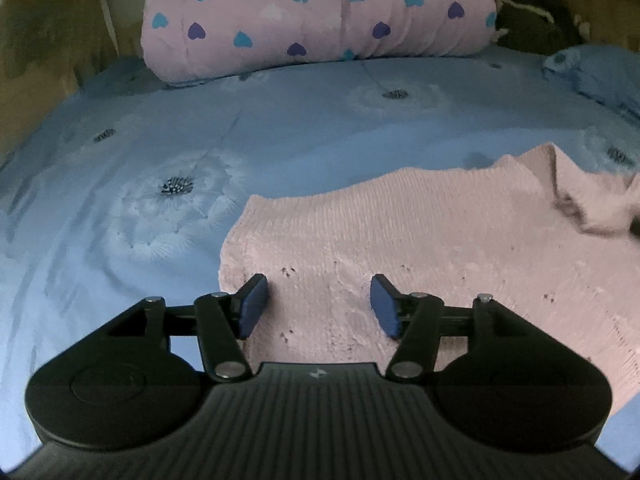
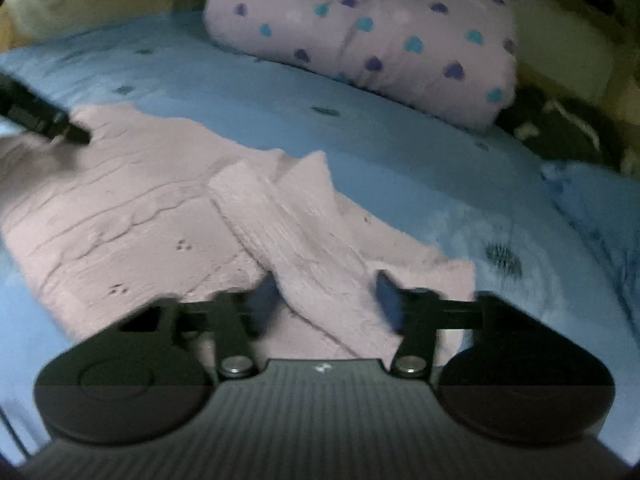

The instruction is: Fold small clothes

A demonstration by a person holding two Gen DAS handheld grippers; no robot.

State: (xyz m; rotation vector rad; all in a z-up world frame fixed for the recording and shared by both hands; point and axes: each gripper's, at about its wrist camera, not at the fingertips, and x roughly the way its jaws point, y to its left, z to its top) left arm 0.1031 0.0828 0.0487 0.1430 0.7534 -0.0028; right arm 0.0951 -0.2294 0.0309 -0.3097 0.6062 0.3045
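Fold's barely started. The pink sweater [image 1: 400, 240] lies mostly flat on the bed [image 1: 280, 120], with one sleeve [image 2: 288, 232] flipped across the body. Left tongs [image 1: 319, 307] hover wide apart over the near edge, gripping nothing. Right tongs [image 2: 326, 300] are also spread, straddling the sleeve. Other side and the final fold look still to do.

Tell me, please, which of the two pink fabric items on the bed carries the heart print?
The rolled pink quilt at the far end of the bed. It has blue and purple hearts; the pink knitted garment by the grippers is plain ribbed knit.
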